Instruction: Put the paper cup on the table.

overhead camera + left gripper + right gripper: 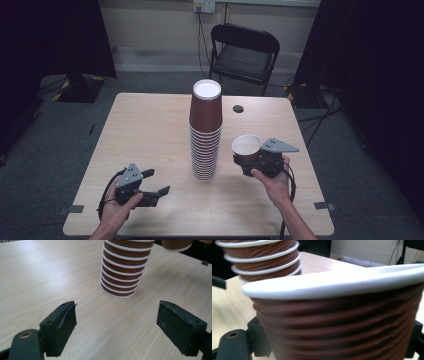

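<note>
Right claw point(257, 161) is gripping 1 brown cup point(247, 146) beside the stack point(205, 131); left claw point(152, 182) is gaping wide over the desk point(145, 130).

The left gripper point(116, 326) hangs with jaws wide apart over the wooden table point(37, 277), facing the stack of cups point(122, 272) ahead.
</note>
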